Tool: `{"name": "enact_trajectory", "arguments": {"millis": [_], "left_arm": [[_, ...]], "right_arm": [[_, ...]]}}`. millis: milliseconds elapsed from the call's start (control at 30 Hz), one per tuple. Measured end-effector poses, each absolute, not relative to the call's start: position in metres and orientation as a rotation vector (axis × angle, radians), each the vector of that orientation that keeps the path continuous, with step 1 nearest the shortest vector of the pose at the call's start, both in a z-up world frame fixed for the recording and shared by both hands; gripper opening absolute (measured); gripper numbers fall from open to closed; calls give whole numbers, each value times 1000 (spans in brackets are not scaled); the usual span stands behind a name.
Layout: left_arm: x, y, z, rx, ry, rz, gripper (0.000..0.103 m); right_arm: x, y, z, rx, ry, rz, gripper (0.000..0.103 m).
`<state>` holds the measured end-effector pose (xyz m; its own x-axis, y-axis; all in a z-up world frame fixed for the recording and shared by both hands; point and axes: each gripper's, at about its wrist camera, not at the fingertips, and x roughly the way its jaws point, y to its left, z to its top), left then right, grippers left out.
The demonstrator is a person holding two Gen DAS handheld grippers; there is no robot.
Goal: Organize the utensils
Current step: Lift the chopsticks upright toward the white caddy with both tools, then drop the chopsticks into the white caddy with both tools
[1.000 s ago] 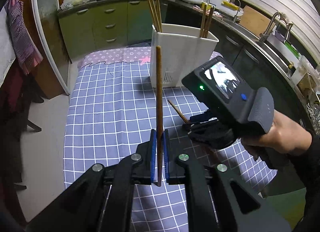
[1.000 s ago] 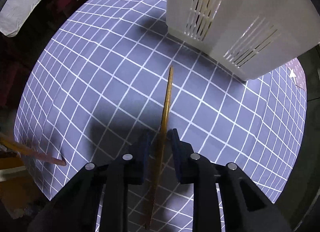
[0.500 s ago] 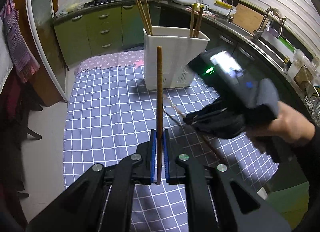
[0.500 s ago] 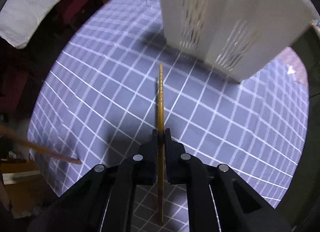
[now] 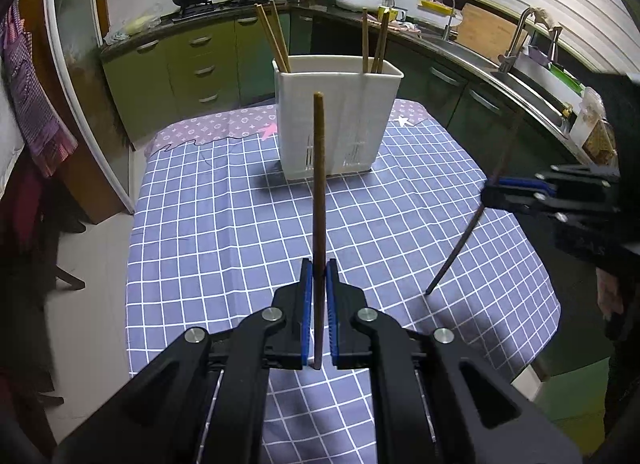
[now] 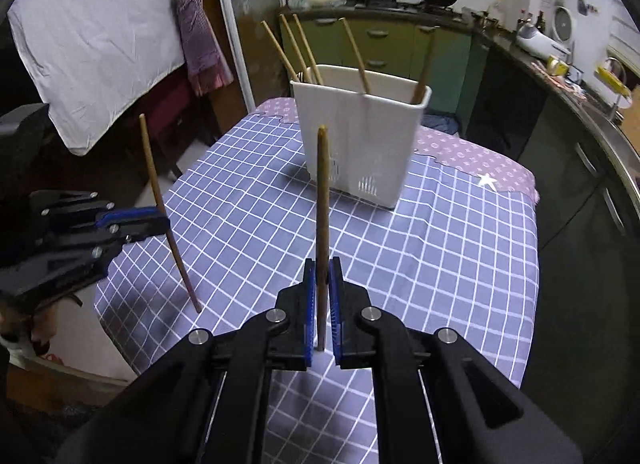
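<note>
My left gripper is shut on a dark brown chopstick that stands upright above the table; it also shows in the right wrist view at the left. My right gripper is shut on a second brown chopstick, also upright; in the left wrist view it is at the right with its chopstick slanting down. A white utensil holder stands at the far side of the table and holds several chopsticks. It also shows in the right wrist view.
The table wears a blue checked cloth with a pink patterned strip at the far end. Green kitchen cabinets and a counter with a sink run behind and to the right. A glass door stands left.
My right gripper closed on the chopstick lying on the cloth, lifted it and swung it upright, moving away to the right. My left gripper kept its chopstick and pulled back slightly from the holder.
</note>
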<state>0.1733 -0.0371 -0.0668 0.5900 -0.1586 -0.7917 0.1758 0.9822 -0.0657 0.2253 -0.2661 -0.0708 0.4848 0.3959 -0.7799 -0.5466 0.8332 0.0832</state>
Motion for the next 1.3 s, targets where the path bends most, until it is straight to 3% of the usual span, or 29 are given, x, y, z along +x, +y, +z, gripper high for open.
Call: {"name": "enact_trajectory", "arguments": {"millis": [1300], "left_arm": [[156, -46, -41, 72, 813, -218, 7]], "right_arm": [[214, -280, -72, -147, 876, 568, 8]]}}
